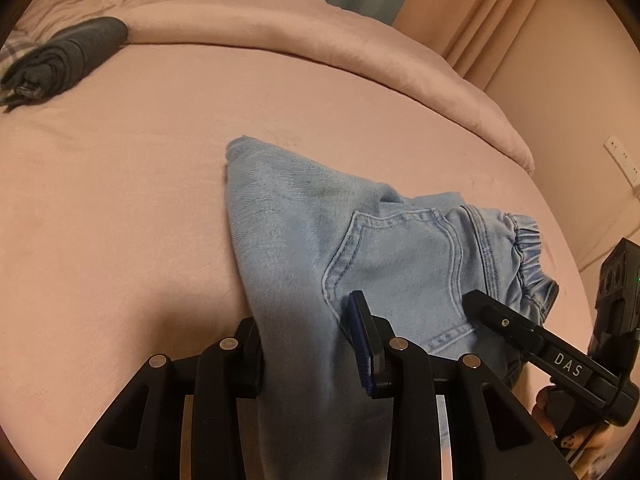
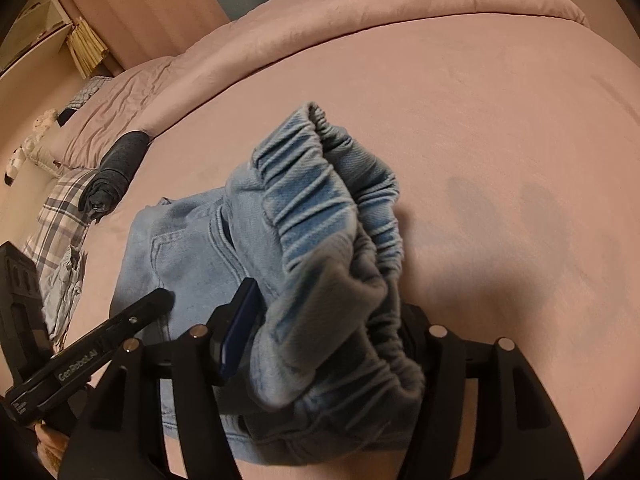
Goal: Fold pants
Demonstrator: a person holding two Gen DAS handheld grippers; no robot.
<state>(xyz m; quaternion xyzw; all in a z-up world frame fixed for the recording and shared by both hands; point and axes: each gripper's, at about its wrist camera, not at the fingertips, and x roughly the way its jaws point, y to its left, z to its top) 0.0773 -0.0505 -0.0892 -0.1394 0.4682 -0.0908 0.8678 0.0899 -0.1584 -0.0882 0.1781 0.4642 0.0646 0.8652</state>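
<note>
— So where are the light-blue denim pants [image 1: 360, 240]?
— Bunched on the pink bed sheet [image 1: 120, 200], waistband toward 3 o'clock.
— Left gripper [image 1: 308, 344]?
— Clamped on a denim fold.
— Right gripper [image 2: 328, 320]?
— Fingers apart; the elastic waistband [image 2: 320, 184] lies loose between them.
— Beyond?
— 1 dark rolled garment [image 1: 68, 56] at 10 o'clock.

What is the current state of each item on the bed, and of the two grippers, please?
Jeans: partly folded, bunched, lying on the bed.
Left gripper: jeans fabric between its fingers.
Right gripper: elastic waistband between its fingers.
Dark garment: rolled up, set aside.
</note>
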